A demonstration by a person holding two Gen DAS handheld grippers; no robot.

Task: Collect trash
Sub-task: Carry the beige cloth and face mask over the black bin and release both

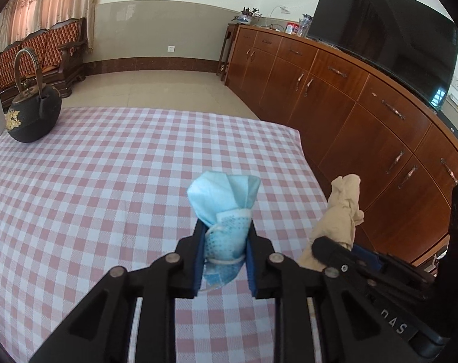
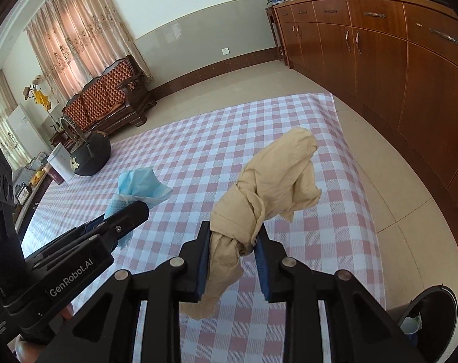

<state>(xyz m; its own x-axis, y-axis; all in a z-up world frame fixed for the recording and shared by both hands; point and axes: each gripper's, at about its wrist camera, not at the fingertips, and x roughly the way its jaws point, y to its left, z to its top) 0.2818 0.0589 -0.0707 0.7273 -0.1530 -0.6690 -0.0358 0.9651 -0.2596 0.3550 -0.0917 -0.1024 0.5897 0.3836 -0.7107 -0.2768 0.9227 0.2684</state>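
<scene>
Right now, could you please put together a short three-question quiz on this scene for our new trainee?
1. True or false: the left gripper is shut on the blue face mask.
2. What does the right gripper hold? A) a teapot B) a beige crumpled cloth C) nothing
3. Fill in: the black teapot stands on the ______ tablecloth.

Key: 1 true. 2 B, the beige crumpled cloth. 3 checked.
</scene>
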